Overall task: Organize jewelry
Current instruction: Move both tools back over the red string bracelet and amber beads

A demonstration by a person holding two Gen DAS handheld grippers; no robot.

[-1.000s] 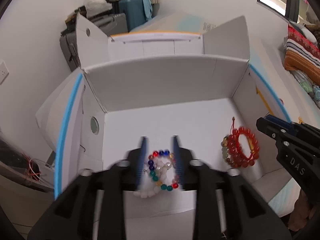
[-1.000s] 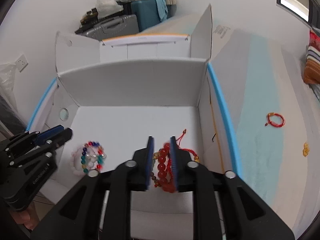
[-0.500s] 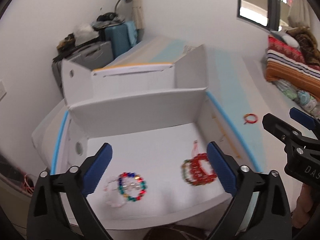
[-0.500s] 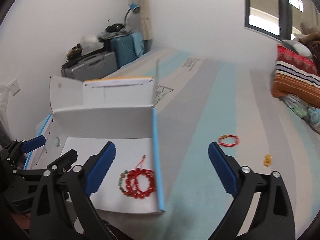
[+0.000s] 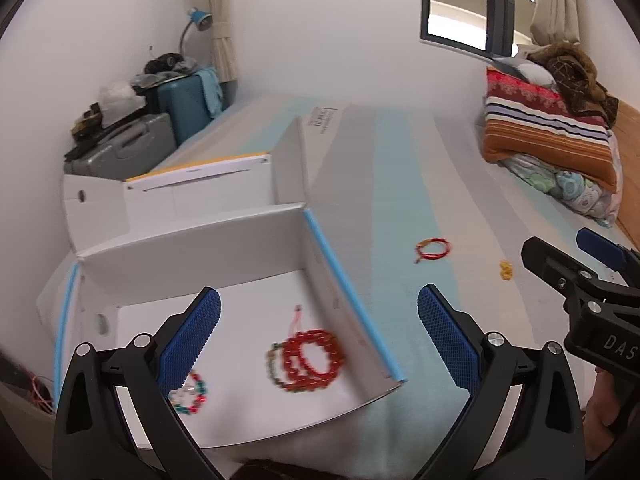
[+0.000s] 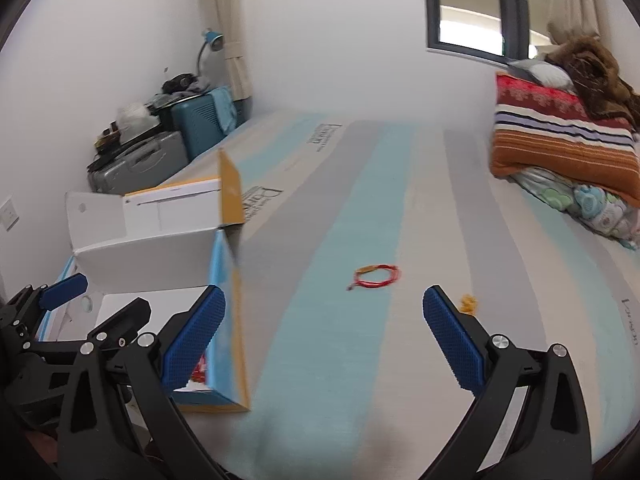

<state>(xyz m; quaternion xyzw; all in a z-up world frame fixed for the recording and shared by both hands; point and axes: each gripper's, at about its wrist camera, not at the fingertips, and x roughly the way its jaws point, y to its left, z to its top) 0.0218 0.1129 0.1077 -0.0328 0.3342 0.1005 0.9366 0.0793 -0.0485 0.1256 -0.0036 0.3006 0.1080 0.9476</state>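
A second ago you were pinching the bracelets in the white cardboard box [image 5: 192,256]; now you are swinging both grippers rightward, the left gripper [image 5: 319,344] and right gripper [image 6: 324,344] each with jaws spread wide, holding nothing. The red beaded bracelet [image 5: 310,354] and multicoloured beaded bracelet [image 5: 190,394] are lying in the box. Still waiting on the striped mattress [image 6: 360,208]: the thin red cord bracelet [image 6: 376,276] and small yellow trinket [image 6: 468,304].

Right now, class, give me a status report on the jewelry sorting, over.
Both hand-held grippers open, empty. Red bead bracelet and multicolored bracelet in the white box. Red string bracelet on mattress, path unobstructed.
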